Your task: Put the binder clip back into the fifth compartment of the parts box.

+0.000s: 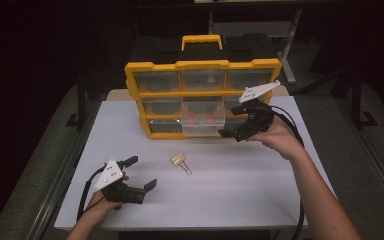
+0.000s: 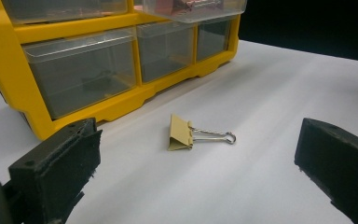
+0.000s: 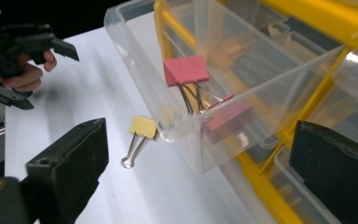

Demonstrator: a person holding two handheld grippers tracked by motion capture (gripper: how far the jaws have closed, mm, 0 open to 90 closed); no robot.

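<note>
A yellow organizer (image 1: 202,65) with clear drawers stands at the back of the white table (image 1: 240,195). Its middle drawer (image 1: 203,131) is pulled out and holds pink binder clips (image 3: 186,70). A yellow binder clip (image 1: 180,161) lies flat on the table in front of it, its wire handles toward the front. My left gripper (image 1: 142,172) rests near the front left with its jaws wide apart, aimed at the yellow binder clip (image 2: 182,133), which lies ahead of the jaws. My right gripper (image 1: 231,120) hovers open at the right end of the pulled-out drawer (image 3: 135,51), nothing between its pads.
The organizer's other drawers (image 2: 81,70) are closed. Its handle (image 1: 201,40) rises at the back. Bare table spreads around the yellow clip (image 3: 143,127). Dark floor and metal frame legs (image 1: 287,45) surround the table. The person's left hand (image 3: 25,77) is seen across the table in the right gripper view.
</note>
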